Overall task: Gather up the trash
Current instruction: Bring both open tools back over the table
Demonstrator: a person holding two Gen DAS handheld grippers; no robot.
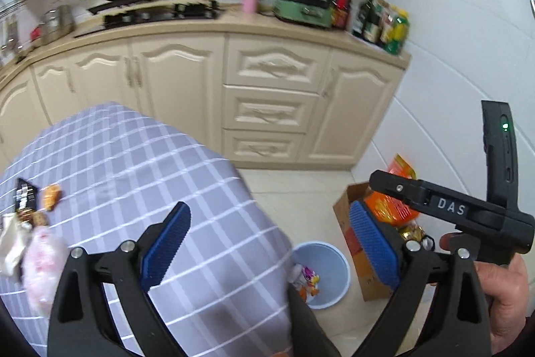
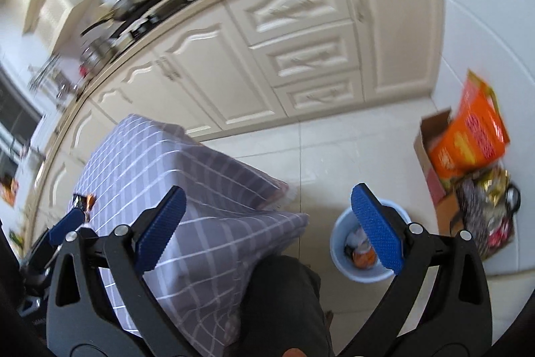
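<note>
**Both tongs open above the desk edge and the trash bin**

The left tongs [image 1: 267, 243] are wide open and hold nothing; their blue pads [image 1: 165, 245] stand far apart. They are over the right edge of the desk [image 1: 133, 156], which is covered with a grey checked cloth. On the left part of this desk lies the trash: a black wrapper [image 1: 25, 194], a small orange wrapper [image 1: 51, 196], a crumpled beige paper [image 1: 13, 243] and a pink-white plastic bag [image 1: 41, 266]. These pieces are close together, and some of them touch each other.

The right tongs [image 2: 271, 230] are also wide open and empty. In the right wrist view one blue pad is in front of the cloth corner and the other pad [image 2: 378, 230] is in front of the light blue trash bin [image 2: 337, 243]. The bin stands on the tiled floor [image 2: 334, 149], near the corner of the desk. Inside it there are already some colourful wrappers [image 1: 309, 281].

Just beside the bin, by the wall, stands a brown cardboard box [image 1: 351, 223] with an orange package [image 2: 468, 136] in it, and a dark bag with golden things [image 2: 485, 209] is next to it. In the left wrist view the right hand [image 1: 501, 296] holds the black handle of its tool. Behind, the kitchen cabinets [image 1: 274, 96] carry a stove, a green appliance [image 1: 301, 5] and bottles. The far objects are blurred.
</note>
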